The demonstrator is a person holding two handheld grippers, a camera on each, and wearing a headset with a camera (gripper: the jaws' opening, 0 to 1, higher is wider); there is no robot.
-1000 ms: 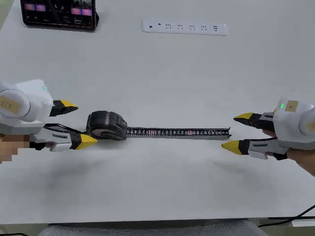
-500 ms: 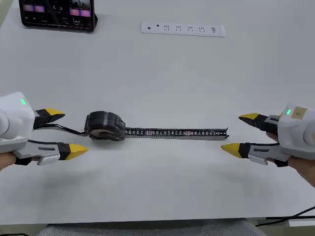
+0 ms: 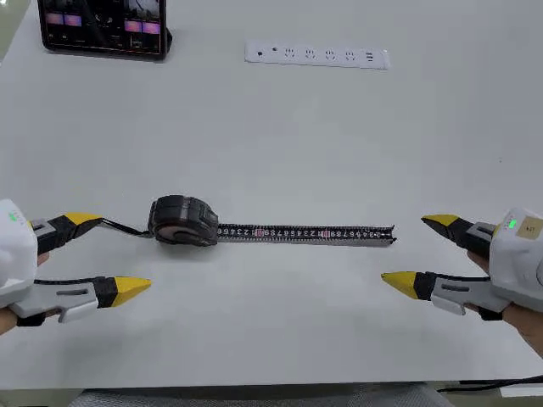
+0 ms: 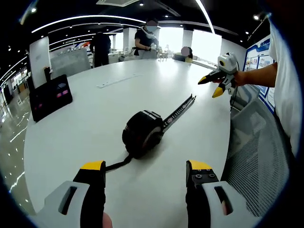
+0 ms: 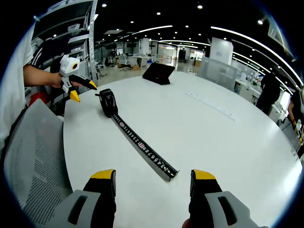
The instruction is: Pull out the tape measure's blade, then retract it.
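Left gripper backed off tape measure | blade extended | right gripper apart

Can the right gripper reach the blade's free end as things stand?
Probably yes: the right gripper is open and faces the blade's free end, with only bare table between them.

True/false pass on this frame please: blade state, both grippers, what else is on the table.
1. The black tape measure case lies on the white table with its black numbered blade pulled out. True.
2. The right gripper is shut on the blade's tip. False: it is open, with its fingers apart from the tip.
3. The left gripper grips the case. False: it is open, short of the case.
4. A white power strip lies at the table's far side. True.
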